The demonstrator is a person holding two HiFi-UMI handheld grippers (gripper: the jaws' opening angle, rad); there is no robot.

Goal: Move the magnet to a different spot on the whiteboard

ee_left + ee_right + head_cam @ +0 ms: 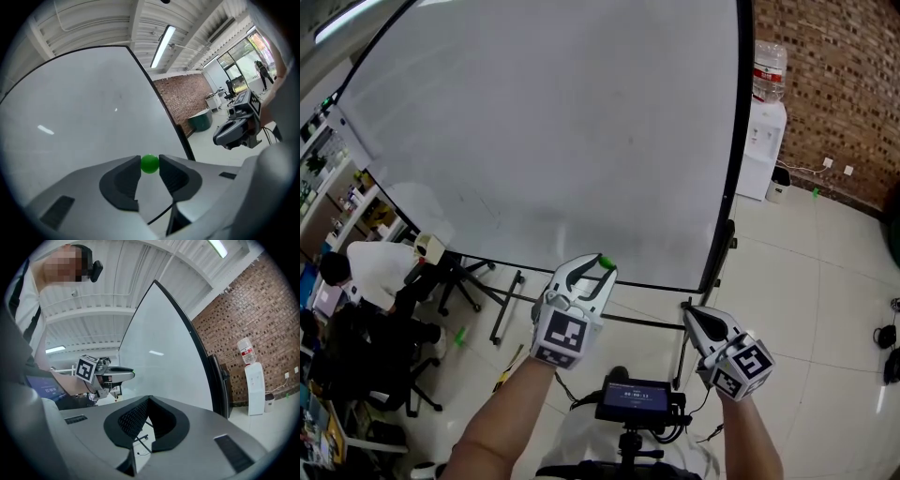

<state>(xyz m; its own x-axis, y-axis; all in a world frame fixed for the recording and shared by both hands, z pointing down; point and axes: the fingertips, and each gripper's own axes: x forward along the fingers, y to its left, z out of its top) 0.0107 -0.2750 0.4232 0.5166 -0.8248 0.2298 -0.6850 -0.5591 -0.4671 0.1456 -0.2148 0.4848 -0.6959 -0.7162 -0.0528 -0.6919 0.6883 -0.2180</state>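
Observation:
A small green ball magnet [150, 163] sits pinched between the dark pads of my left gripper [150, 166]. In the head view the magnet [605, 261] and left gripper [599, 267] are in front of the lower edge of the big whiteboard [562, 141]. Whether the magnet touches the board I cannot tell. My right gripper [688, 310] hangs lower right, off the board, with its jaws closed on each other and nothing in them [149, 399]. The right gripper view catches the left gripper [117, 375] beside the whiteboard [159, 366].
The board stands on a black frame with legs [502, 309] on a tiled floor. A water dispenser [761, 141] and brick wall [834, 84] lie to the right. A seated person [370, 267] and office chairs are at the left. A small screen [636, 398] sits just below me.

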